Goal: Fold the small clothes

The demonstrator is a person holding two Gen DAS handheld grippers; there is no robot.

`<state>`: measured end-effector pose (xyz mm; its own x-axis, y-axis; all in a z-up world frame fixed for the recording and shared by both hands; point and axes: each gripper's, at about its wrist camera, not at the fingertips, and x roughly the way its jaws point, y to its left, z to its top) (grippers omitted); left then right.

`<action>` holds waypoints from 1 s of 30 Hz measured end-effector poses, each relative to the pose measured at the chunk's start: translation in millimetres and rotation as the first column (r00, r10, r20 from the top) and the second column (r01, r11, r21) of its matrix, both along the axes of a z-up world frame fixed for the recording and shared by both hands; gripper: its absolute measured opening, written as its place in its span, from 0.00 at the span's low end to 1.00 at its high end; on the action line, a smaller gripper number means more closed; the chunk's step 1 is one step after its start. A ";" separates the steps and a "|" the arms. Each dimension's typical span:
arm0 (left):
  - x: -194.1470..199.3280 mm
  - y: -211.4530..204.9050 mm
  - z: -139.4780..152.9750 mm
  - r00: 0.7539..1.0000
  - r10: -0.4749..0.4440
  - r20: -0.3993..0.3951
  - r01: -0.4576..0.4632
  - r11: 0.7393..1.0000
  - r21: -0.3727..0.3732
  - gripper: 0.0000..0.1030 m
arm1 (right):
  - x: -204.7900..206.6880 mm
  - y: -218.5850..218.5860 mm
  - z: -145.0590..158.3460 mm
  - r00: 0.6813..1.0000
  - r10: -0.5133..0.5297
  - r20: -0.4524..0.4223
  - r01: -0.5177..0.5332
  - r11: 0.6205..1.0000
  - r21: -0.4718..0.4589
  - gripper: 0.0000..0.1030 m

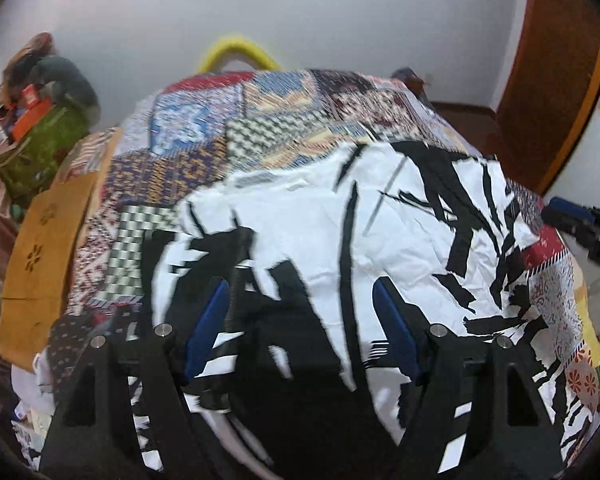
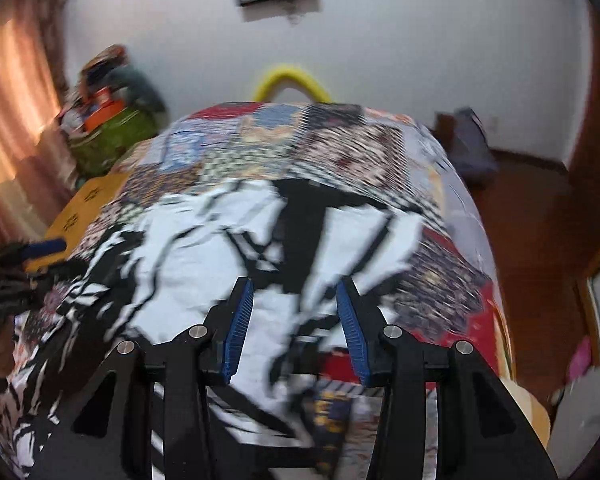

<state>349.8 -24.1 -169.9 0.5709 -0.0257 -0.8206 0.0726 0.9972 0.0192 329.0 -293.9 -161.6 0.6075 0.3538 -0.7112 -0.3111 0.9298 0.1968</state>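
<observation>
A: Hovering with both empty? The left gripper (image 1: 300, 316) has its fingers wide apart, the right gripper (image 2: 296, 328) about half apart, nothing held.

B: Yes. The black-and-white garment (image 1: 320, 232) lies spread mid-frame on the patchwork bed (image 1: 204, 128); next, I judge, pinch an edge. A yellow hoop (image 1: 240, 46) stands against the wall at upper centre.

**L gripper open over b/w garment**

Left gripper (image 1: 300, 312) jaws wide apart, blue pads (image 1: 208, 328) each side, nothing pinched btwn them. Black-and-white garment (image 1: 340, 248) lies spread under and ahead of the fingers on patchwork cover (image 1: 204, 128). Beyond fingertips: yellow hoop (image 1: 236, 50) at far edge. Right of fingers: other gripper (image 1: 580, 224), partly cut off. Frame blurred.
</observation>
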 end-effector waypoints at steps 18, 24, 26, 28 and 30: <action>35.5 -20.0 -64.8 0.993 -0.036 -0.117 0.038 0.999 0.019 0.71 | 66.3 -36.6 -71.3 0.988 -0.091 -0.124 0.091 0.996 -0.007 0.23; 30.1 -15.6 -62.5 0.992 -0.030 -0.123 0.031 1.000 0.005 0.71 | 65.2 -35.3 -65.7 0.989 -0.070 -0.127 0.067 0.997 -0.024 0.04; 27.1 -13.8 -57.2 0.993 -0.029 -0.112 0.030 1.000 0.006 0.71 | 62.2 -29.9 -56.1 0.993 -0.048 -0.107 0.045 0.998 -0.034 0.04; 24.3 -10.4 -50.7 0.995 -0.023 -0.098 0.024 1.000 0.008 0.71 | 61.4 -23.9 -46.2 0.996 -0.035 -0.081 0.032 0.999 -0.037 0.04; 21.8 -6.4 -43.8 0.996 -0.013 -0.085 0.014 1.000 0.006 0.71 | 57.2 -17.1 -30.3 0.999 -0.016 -0.048 0.015 1.000 -0.025 0.04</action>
